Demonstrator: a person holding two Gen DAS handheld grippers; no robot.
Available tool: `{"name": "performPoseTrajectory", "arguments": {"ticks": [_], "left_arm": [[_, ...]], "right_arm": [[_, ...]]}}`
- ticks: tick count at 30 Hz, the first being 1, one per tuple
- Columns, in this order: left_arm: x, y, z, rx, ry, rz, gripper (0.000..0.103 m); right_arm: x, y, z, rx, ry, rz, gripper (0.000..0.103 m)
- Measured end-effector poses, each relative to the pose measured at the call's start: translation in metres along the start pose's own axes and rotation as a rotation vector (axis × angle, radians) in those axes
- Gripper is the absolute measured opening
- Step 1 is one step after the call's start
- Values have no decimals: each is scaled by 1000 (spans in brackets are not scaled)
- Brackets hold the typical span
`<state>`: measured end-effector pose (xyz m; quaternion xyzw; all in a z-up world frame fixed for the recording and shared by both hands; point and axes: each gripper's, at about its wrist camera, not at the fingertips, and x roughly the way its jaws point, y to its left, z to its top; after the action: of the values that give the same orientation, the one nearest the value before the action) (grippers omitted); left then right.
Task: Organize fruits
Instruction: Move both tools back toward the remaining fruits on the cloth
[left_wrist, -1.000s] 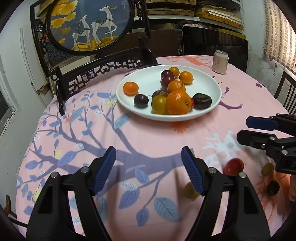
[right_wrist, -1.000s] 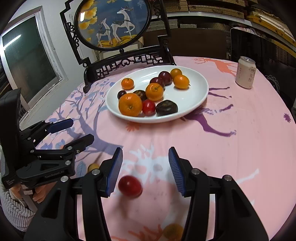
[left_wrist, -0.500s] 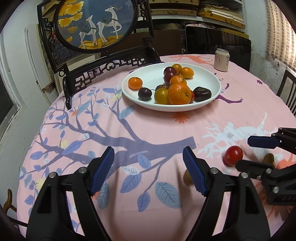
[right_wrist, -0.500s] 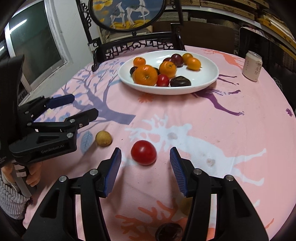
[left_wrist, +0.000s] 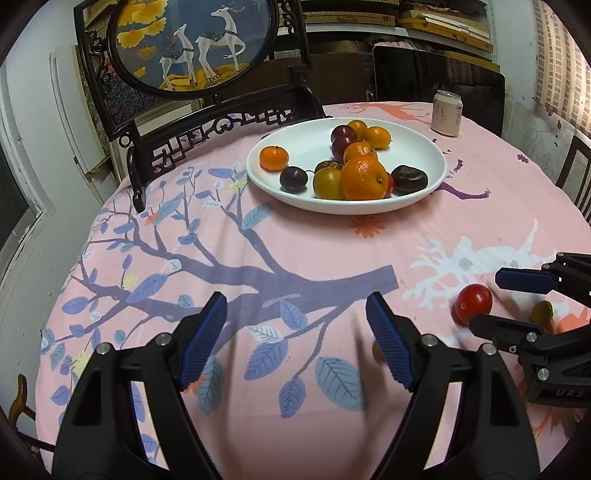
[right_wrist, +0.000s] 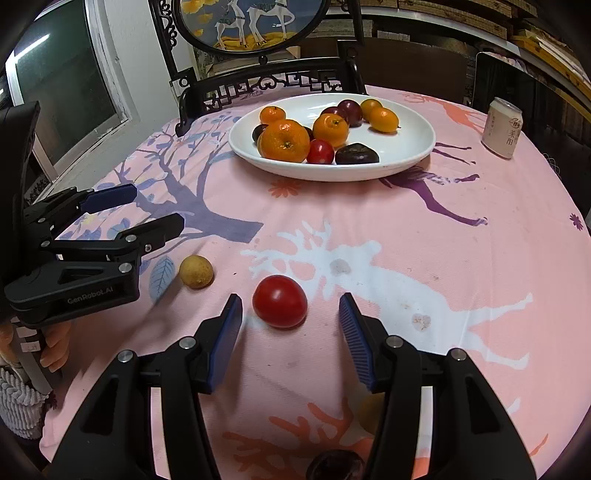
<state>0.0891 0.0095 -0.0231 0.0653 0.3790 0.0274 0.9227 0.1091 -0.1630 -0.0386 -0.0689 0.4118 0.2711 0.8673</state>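
A round table covered by a pink cloth printed with a blue tree and deer filled both views, its near edge curving just below the two grippers and its left edge falling away toward a wall and window. At the far edge a dark carved chair back was seen, with a round deer picture behind it. A white plate stood on the far half of the table, loaded with oranges, dark plums and a small red fruit; a pale drink can stood apart to its right. A wide band of bare cloth lay between the plate and the grippers. The left gripper was held tilted downward over the blue branch print, its jaws spread wide with nothing between them; they had just been opening a little further. A hand on its handle and a knitted sleeve were visible at the left margin of the right wrist view. The right gripper was likewise pointed down toward the cloth, its jaws parted and set to either side of the red tomato, which lay on the cloth just ahead of the blue pads, untouched by either. A small yellow-brown fruit rested to the tomato's left, between the two grippers. Further fruits, a yellow one and a dark one, were partly hidden beneath the right gripper's body.
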Motion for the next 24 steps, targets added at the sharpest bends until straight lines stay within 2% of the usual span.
{"name": "performPoseTrajectory", "arguments": {"ticks": [10,11,13,16,17,18,19,20,24], "left_arm": [[-2,0,0,4,-3,-2,82],[-3,0,0,3,-2,-3,82],[-3,0,0,6,-1,-4,82],[-6,1,-2,8,-4,-2,82],[-7,3,-2,2,-6,-2,87],[-9,6,-2,-8,-11,1,90],[-11,9,-3,-17,-15,3,90],[-11,11,-4,-26,-14,-1,90],[-12,17,-10,-52,6,-39,90]], "right_arm": [[2,-4,0,29,11,-3,60],[0,-4,1,29,6,-5,63],[-3,-3,1,27,-10,-27,75],[-10,-2,3,14,-38,-56,81],[-17,-3,3,16,-72,-78,82],[-24,-5,2,20,-107,-95,95],[-30,-7,1,27,-144,-111,102],[-38,-10,0,36,-181,-96,102],[-55,-23,-7,75,-203,-67,102]]}}
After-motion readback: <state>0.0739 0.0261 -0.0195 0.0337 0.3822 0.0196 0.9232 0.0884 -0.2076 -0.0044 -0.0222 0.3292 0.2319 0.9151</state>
